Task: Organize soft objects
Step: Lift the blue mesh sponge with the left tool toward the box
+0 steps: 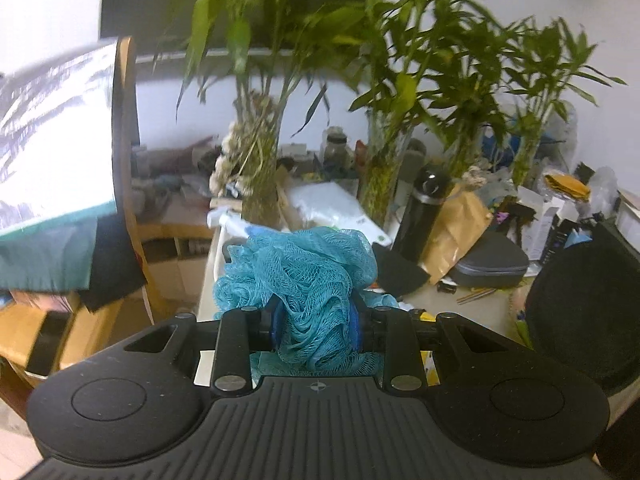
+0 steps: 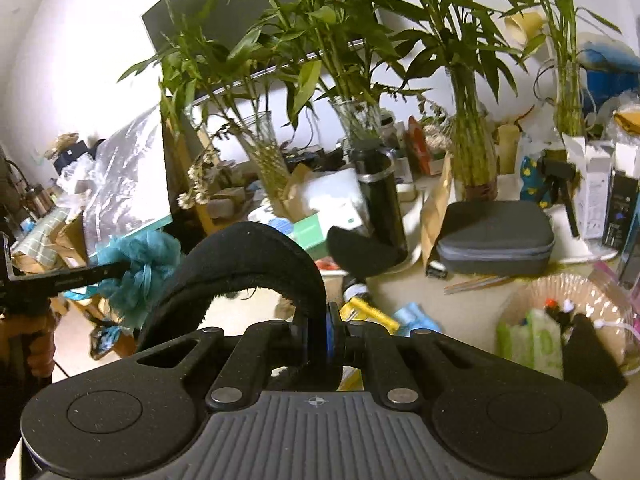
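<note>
left hand-held gripper [image 1: 316, 326] clamps teal mesh loofah [image 1: 296, 272]

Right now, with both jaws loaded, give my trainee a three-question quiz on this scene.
1. True or false: the left gripper holds a teal mesh bath pouf.
2. What does the right gripper clamp? A) a curved black padded band B) a tall black flask C) a grey zip case
3. Fill in: the clear plastic bag of items lies on the desk to the ____ in the right wrist view.

Key:
1. True; the jaws squeeze the pouf.
2. A: the curved black padded band. The tall black flask and grey zip case stand on the desk.
3. right
</note>
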`<state>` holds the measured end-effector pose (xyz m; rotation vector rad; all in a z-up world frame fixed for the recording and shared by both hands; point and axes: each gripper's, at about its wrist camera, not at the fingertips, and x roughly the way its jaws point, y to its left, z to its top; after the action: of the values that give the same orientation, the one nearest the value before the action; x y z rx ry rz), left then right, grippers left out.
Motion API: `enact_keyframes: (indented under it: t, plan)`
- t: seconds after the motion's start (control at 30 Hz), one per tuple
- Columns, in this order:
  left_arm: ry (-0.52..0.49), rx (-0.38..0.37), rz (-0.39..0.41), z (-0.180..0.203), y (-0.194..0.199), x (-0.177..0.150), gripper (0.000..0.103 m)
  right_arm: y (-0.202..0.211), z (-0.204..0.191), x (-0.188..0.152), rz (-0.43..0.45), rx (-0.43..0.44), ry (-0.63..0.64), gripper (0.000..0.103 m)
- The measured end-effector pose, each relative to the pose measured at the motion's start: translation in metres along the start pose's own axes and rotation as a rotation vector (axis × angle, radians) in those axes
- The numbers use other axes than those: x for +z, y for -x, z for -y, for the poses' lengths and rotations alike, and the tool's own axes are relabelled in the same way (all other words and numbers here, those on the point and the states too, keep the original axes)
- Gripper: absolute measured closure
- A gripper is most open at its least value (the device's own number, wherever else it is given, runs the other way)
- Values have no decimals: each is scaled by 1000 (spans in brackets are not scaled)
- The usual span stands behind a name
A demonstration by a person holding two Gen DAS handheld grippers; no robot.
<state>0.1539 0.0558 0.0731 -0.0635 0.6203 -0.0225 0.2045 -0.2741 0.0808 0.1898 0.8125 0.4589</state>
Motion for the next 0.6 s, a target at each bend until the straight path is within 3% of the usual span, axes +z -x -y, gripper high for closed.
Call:
enact_keyframes:
  t: [0.17,0.37,0.6]
  plan:
    - [-60,-17,-5,18,27,3,73,11,-9,-18,-27,31,-17,93]
    - [-101,-94,-41,36,51,-3,73,20,-21,-35,-69,76,-20,92]
    - [-144,-151,-119,53,54,-22,73,16,-37,-54,-132,62,65,92]
